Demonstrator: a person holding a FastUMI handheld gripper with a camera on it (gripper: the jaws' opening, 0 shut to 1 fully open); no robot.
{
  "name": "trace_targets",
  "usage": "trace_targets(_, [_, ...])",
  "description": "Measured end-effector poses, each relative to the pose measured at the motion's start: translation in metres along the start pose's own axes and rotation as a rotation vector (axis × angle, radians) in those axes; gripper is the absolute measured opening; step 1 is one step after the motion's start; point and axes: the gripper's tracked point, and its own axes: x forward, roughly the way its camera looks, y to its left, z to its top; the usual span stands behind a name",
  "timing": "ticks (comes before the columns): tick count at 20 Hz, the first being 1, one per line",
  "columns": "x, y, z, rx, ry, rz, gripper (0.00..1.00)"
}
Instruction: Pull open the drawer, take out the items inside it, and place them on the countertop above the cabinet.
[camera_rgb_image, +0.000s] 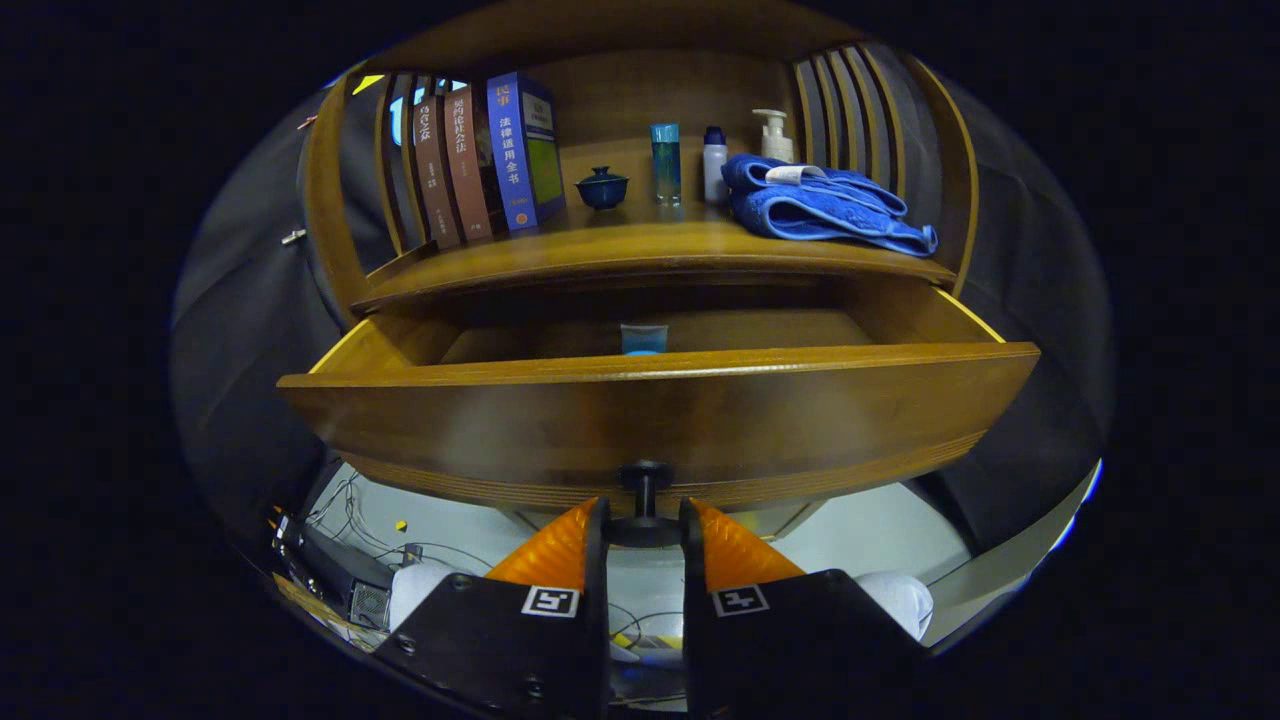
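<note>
Glossy curved wooden drawer (660, 405), its round knob (646, 478) between the narrowly parted hand-held gripper (645, 515) fingers.

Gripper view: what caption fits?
Gripper shut on the knob of the open drawer, a blue cup inside.

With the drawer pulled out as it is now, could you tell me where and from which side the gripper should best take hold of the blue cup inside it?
Grip the cup by its rim and upper wall, coming down from above. It stands upright behind the drawer's tall front, and just its top shows, so a frontal approach looks blocked. The gripper is presently at the drawer's knob, fingers either side.
</note>
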Motion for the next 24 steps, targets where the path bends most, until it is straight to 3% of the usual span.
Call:
trace_targets(7, [-0.039, 0.003, -0.033, 0.014, 0.055, 0.013, 0.33])
trace_targets(16, [-0.047, 0.004, -0.049, 0.032, 0.095, 0.03, 0.34])
trace_targets(20, [-0.067, 0.004, -0.034, 0.053, 0.051, 0.025, 0.51])
trace_targets(24, [-0.096, 0.007, -0.002, 0.087, -0.012, 0.034, 0.98])
